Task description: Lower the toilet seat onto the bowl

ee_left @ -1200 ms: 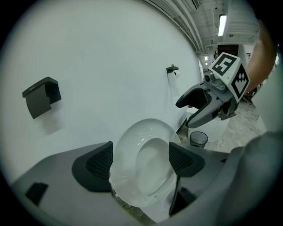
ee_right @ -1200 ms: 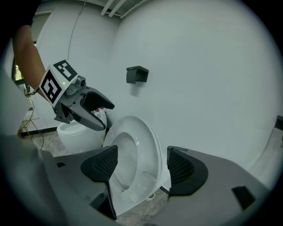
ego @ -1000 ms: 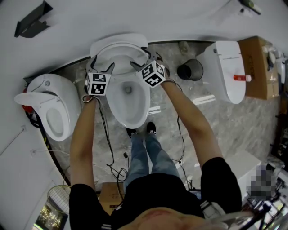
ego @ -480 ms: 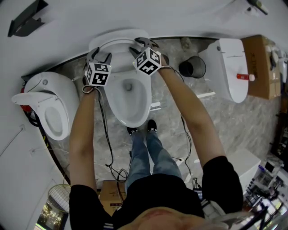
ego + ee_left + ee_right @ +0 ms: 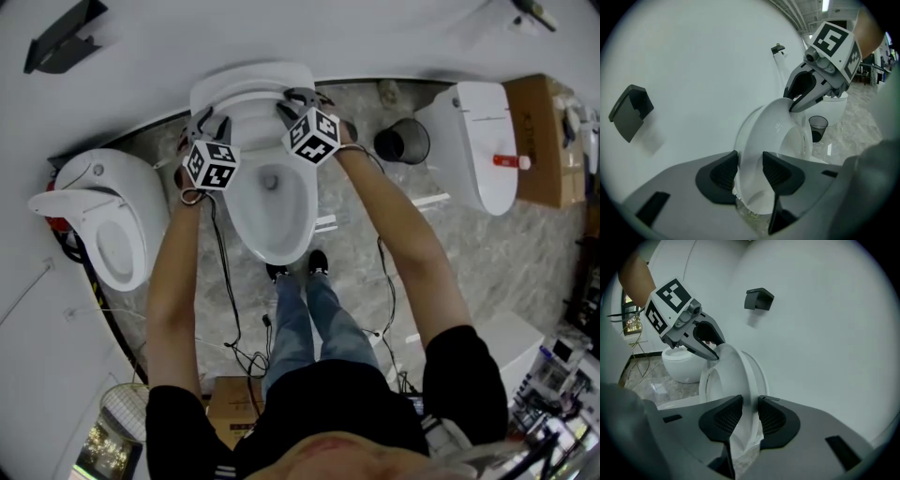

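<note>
The white toilet seat point(image 5: 251, 94) stands raised against the wall above the bowl point(image 5: 272, 211). My left gripper point(image 5: 210, 122) is at the seat's left edge and my right gripper point(image 5: 296, 99) at its right edge. In the left gripper view the seat rim point(image 5: 768, 126) fills the gap of my left gripper point(image 5: 749, 171), whose jaws are closing with both pads touching the rim. In the right gripper view my right gripper point(image 5: 749, 416) is closing too, its pads pressed on the seat rim point(image 5: 736, 371). Each view shows the other gripper across the seat.
A second toilet point(image 5: 108, 225) stands to the left and a third point(image 5: 473, 141) to the right. A black bin point(image 5: 401, 142) sits beside the bowl, a cardboard box point(image 5: 534, 141) further right. Cables point(image 5: 225, 309) trail over the marble floor by the person's feet point(image 5: 295, 267).
Both grippers have moved up from beside the bowl to the raised seat's side edges and their jaws have narrowed around its rim.
</note>
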Tool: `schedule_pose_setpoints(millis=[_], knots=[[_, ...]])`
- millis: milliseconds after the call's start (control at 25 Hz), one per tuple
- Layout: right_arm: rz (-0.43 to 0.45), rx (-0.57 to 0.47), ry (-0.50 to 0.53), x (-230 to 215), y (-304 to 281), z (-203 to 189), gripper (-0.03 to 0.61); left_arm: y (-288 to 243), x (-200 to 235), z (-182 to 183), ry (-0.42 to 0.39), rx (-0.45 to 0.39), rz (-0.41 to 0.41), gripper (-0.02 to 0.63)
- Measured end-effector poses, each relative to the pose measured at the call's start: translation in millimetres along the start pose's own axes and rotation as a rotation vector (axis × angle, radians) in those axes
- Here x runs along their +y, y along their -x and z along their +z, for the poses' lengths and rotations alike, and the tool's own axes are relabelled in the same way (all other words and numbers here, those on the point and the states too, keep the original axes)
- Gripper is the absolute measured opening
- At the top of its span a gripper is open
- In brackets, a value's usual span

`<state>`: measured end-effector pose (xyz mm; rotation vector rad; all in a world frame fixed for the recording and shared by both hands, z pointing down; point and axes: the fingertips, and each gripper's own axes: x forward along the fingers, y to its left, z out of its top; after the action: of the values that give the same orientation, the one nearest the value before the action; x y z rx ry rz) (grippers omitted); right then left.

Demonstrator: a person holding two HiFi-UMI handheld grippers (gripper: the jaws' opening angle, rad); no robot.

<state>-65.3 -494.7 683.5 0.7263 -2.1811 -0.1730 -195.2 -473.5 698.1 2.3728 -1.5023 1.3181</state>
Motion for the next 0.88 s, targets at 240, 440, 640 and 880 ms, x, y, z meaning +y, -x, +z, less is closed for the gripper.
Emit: schedule_pose_setpoints(millis=[240,440,640,880], knots=[[-0.01,-0.007,-0.009,16,22,-4,0.12,22,-14,-4,0.001,-0.002,0.011,0.145],[0.015,-0.011,-0.003,38,42,-7,0.113,45,-29,-13,0.047,-0.003,-0.015,0.129],[0.045,-0.018,0.02,65,64,-14,0.109,70,-51,-27,0.014,-0.003,-0.034,0.129],[0.08,-0.029,0.032,98,85,-24,0.112,95,-77,-44,0.004,0.003,-0.06,0.13]])
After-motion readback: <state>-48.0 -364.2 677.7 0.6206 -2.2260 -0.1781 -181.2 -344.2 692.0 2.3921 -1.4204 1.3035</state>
